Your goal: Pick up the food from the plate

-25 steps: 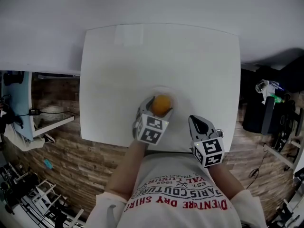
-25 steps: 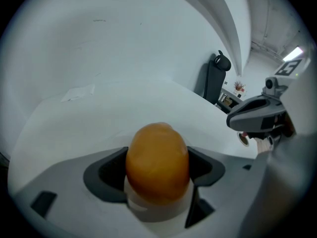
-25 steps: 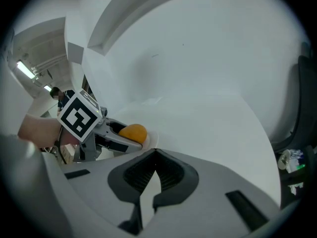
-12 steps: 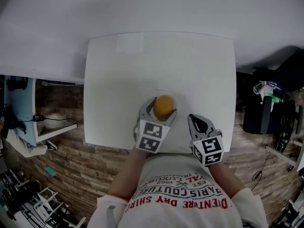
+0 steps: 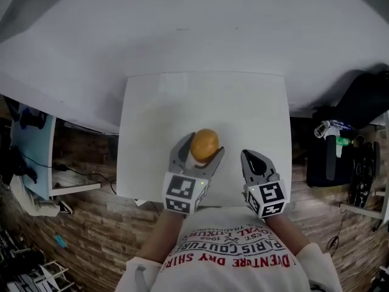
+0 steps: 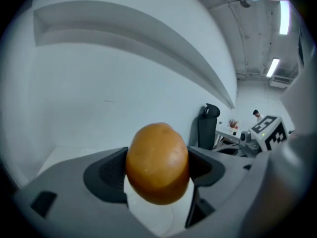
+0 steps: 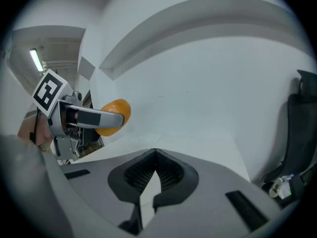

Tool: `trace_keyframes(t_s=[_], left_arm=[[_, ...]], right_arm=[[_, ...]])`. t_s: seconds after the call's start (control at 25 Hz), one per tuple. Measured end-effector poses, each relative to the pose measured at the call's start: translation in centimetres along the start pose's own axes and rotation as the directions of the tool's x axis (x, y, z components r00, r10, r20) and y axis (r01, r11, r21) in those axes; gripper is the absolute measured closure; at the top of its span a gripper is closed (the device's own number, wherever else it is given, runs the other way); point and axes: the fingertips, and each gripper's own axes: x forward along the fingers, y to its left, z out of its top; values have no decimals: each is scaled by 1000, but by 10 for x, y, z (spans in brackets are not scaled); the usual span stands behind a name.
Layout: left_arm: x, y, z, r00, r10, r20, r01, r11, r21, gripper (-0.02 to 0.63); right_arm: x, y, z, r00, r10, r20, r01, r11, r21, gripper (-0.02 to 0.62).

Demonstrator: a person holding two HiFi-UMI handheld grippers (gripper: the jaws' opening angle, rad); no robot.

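An orange, egg-shaped piece of food (image 5: 204,144) is clamped between the jaws of my left gripper (image 5: 202,148), held up above the white table (image 5: 243,111). In the left gripper view the food (image 6: 157,160) fills the gap between both pads, with the left gripper (image 6: 157,171) shut on it. A pale patch under the food may be the plate; I cannot tell. My right gripper (image 5: 251,160) hovers over the table's near right edge, jaws closed and empty, tips meeting (image 7: 151,155). From there the food (image 7: 118,111) and the left gripper (image 7: 91,117) show at the left.
The table stands against a white wall (image 5: 194,23). A dark chair with bottles (image 5: 337,154) is at the right, a light blue bench (image 5: 27,157) at the left. Brick-patterned floor (image 5: 91,224) lies below the table's near edge.
The left gripper has risen with the orange food in its jaws, lifting it off the plate and up toward the camera. The right gripper stayed shut in about the same place.
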Motion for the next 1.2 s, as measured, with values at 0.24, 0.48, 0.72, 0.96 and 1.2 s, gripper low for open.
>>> trace_keyframes(t_s=[0.24, 0.48, 0.72, 0.96, 1.2], left_arm=[[-48, 15, 50, 983, 71, 172, -77, 997, 29, 249], [-84, 28, 68, 959, 127, 252, -140, 990, 34, 249], [-97, 30, 67, 954, 142, 263, -151, 988, 15, 249], [-96, 27, 62, 958, 135, 254, -142, 990, 9, 249], [-92, 26, 59, 961, 128, 246, -136, 991, 13, 249]], right_arm=[[-18, 13, 57, 988, -7, 151, 11, 1000, -27, 586], [-25, 32, 85, 973, 26, 228, -8, 997, -77, 586], [-34, 49, 97, 957, 64, 285, -33, 993, -110, 586], [-36, 53, 99, 952, 89, 294, -63, 993, -95, 586], [-34, 57, 97, 952, 100, 288, -73, 992, -105, 586]])
